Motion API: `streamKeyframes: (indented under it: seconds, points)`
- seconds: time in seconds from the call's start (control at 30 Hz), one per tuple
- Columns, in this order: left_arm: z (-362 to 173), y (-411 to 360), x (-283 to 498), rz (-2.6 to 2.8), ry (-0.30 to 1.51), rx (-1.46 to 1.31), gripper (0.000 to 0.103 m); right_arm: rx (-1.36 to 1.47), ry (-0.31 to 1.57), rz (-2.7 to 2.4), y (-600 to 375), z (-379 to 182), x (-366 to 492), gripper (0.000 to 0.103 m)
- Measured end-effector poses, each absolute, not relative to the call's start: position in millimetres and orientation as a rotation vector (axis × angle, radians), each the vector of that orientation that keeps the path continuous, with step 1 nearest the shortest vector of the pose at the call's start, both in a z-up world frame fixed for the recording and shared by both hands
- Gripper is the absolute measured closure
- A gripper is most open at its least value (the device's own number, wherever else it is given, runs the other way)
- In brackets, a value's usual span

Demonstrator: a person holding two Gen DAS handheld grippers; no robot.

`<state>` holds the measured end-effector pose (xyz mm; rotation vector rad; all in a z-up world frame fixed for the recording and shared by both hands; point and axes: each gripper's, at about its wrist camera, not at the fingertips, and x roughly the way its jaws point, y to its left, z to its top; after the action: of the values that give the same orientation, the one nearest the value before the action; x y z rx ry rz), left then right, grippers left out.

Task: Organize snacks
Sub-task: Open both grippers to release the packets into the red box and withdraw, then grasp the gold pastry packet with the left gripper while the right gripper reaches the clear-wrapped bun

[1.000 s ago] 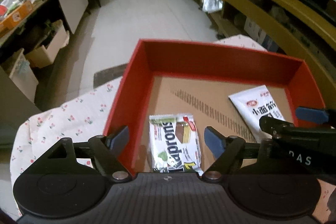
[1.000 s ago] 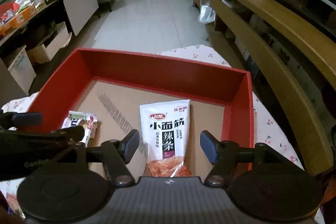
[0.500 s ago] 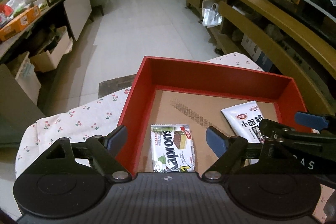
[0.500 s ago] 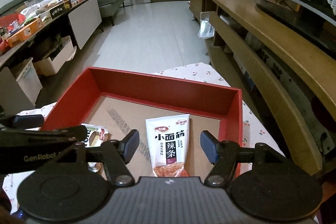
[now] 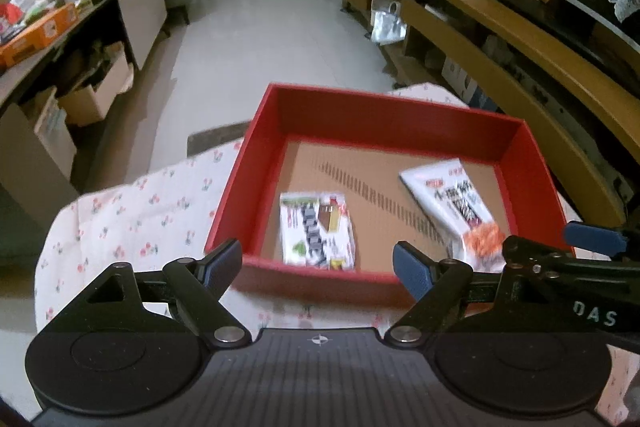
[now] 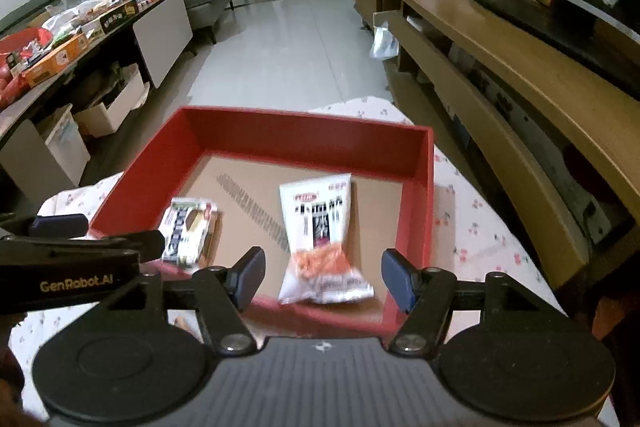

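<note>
Here we hold both pairs of jaws wide apart and with nothing between them. The left gripper (image 5: 318, 265) hangs over the near wall of the red box (image 5: 400, 117), and the right gripper (image 6: 324, 277) hangs beside it at the same wall. Inside the box, on its brown floor, the wafer packet (image 5: 318, 231) lies flat at the left and the white spicy-strip packet (image 6: 318, 235) lies at the right, well apart from each other. The box stands on the tabletop (image 5: 132, 211) with a flowered cloth. We judge that these two snacks are already placed. The next move probably calls for finding another snack outside the box, but none is visible on the cloth here.
</note>
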<state>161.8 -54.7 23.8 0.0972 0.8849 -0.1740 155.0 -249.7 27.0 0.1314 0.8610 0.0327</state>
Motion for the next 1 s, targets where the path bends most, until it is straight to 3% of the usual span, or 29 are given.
streamKeyframes:
  seconds: [0.5, 1.0]
  points:
    - [1.7, -83.6, 112.9, -0.317, 0.934, 0.254, 0.012, 0.252, 0.925, -0.040, -293.6, 22.9, 94.8, 0.026]
    - [-12.0, -82.5, 110.1, -0.344, 0.962, 0.304, 0.011, 0.235, 0.975, -0.007, -287.5, 12.1, 97.8, 0.026]
